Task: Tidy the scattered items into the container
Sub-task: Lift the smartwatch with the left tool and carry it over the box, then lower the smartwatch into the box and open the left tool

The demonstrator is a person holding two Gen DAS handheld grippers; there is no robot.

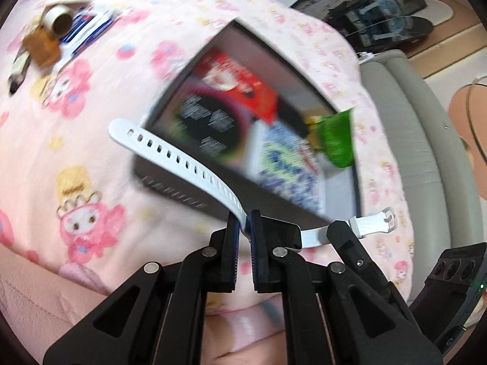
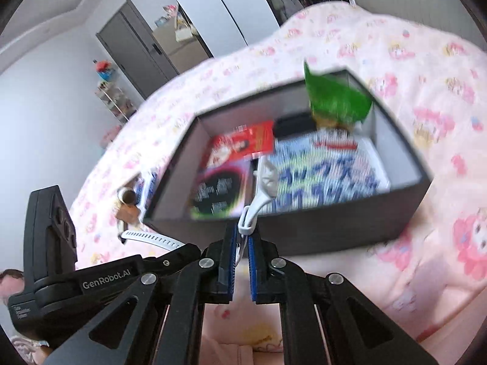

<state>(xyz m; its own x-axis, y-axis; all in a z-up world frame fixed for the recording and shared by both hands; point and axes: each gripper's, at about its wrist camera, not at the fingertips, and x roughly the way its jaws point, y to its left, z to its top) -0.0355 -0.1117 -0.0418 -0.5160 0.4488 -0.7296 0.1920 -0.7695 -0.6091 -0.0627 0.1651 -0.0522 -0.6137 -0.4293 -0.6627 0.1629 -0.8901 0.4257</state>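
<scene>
While both grippers pinch it, the white watch strap (image 1: pixel 188 164) hangs before the box (image 2: pixel 404 213).
Light, floppy, slick — left gripper (image 1: pixel 243 223) closed mid-strap, right gripper (image 2: pixel 242 237) closed beside the buckle (image 2: pixel 247 223).

Both wrist views sit close, angled down over pink bedding (image 1: pixel 76 140). Left faces the box (image 1: pixel 170 179) from its near corner; right from alongside. Shared: box (image 2: pixel 334 231), white strap (image 2: pixel 152 238).
</scene>
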